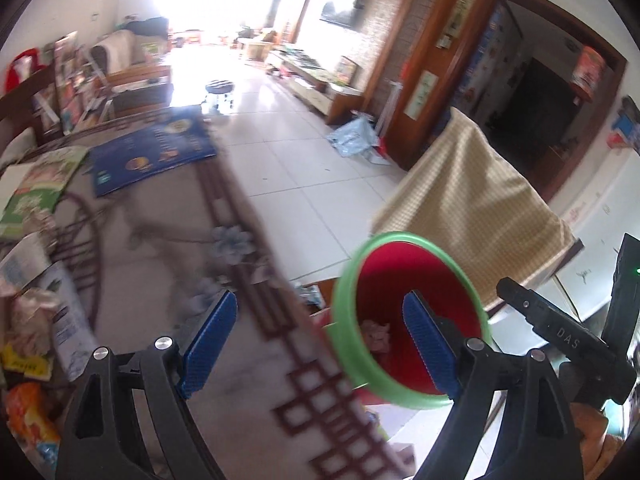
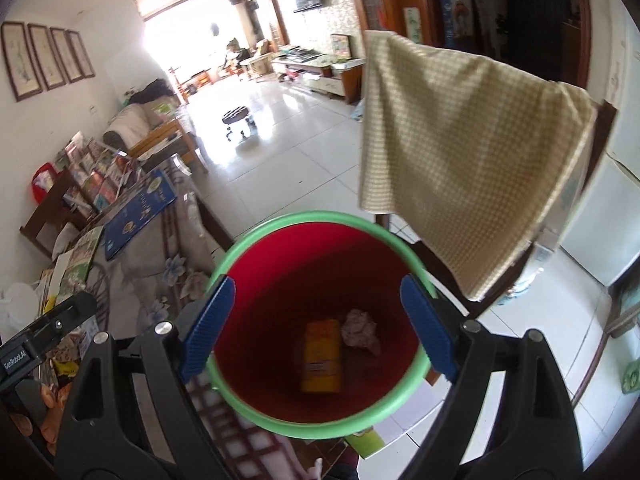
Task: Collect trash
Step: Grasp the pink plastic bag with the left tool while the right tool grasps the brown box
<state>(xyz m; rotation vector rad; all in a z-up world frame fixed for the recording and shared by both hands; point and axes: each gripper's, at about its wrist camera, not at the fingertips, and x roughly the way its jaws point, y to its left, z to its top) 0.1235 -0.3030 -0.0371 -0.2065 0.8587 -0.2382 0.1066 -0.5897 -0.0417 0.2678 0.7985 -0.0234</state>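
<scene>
A red bin with a green rim point(image 2: 256, 404) stands beside the table edge; it also shows in the left wrist view point(image 1: 344, 344). Inside lie a yellow packet point(image 2: 322, 356) and a crumpled pinkish paper wad point(image 2: 360, 330), the wad also visible in the left wrist view point(image 1: 376, 334). My right gripper point(image 2: 318, 328) is open and empty, right above the bin's mouth. My left gripper point(image 1: 320, 344) is open and empty over the table edge, next to the bin. Loose wrappers and crumpled paper point(image 1: 32, 332) lie on the table at the left.
The table has a floral cloth point(image 1: 160, 248) with a blue book point(image 1: 152, 152) and green booklets point(image 1: 40, 188). A chair draped with a checked cloth point(image 2: 460, 152) stands behind the bin. The right gripper's body point(image 1: 560, 340) is close to the left one.
</scene>
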